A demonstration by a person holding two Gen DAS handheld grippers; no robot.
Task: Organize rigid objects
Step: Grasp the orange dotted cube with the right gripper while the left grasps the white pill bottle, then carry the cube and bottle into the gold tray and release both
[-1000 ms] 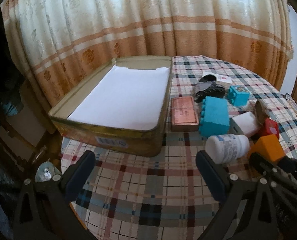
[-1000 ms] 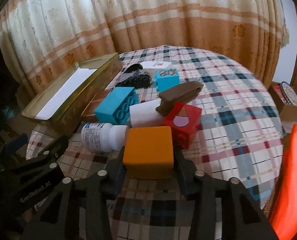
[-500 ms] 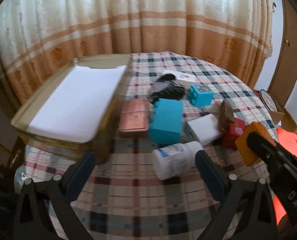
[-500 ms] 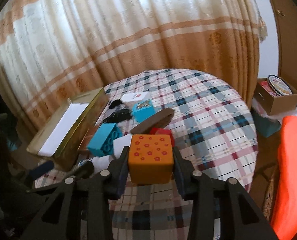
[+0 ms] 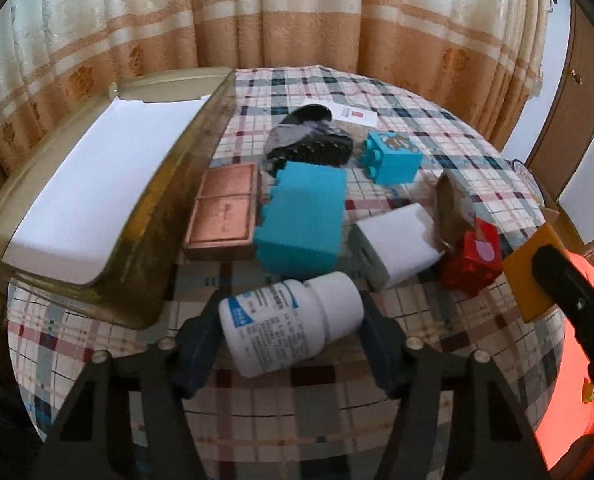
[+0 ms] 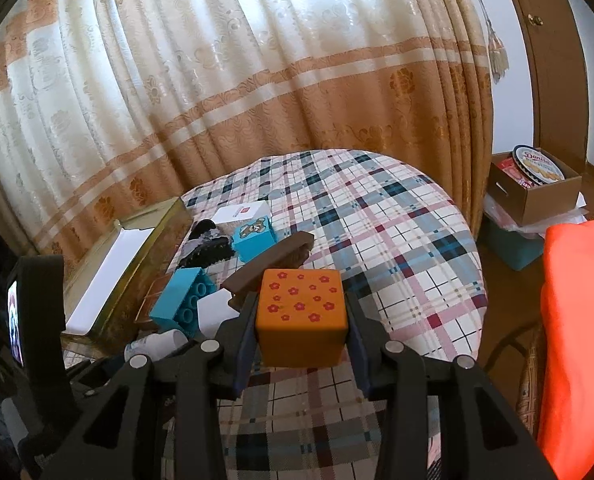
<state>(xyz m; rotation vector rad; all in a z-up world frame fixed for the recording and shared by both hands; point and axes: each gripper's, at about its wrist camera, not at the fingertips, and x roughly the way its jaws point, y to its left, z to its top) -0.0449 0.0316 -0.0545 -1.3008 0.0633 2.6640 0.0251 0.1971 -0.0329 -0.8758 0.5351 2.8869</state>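
Since the earlier frames, the left gripper (image 5: pixel 291 344) has come in around the white pill bottle (image 5: pixel 293 322), which then lay ahead of it; its jaws are closing with the bottle lying on its side between them at lower centre, contact unclear. Lifted since then, the orange cube (image 6: pixel 301 316) sits clamped in the right gripper (image 6: pixel 301 332), fully squeezed, above the plaid tablecloth (image 6: pixel 397 240). Farther back, the large teal block (image 5: pixel 301 220), copper tin (image 5: pixel 225 212) and small teal block (image 5: pixel 393 156) lie mid-frame. At upper left stands the gold tray (image 5: pixel 169 208), white-lined.
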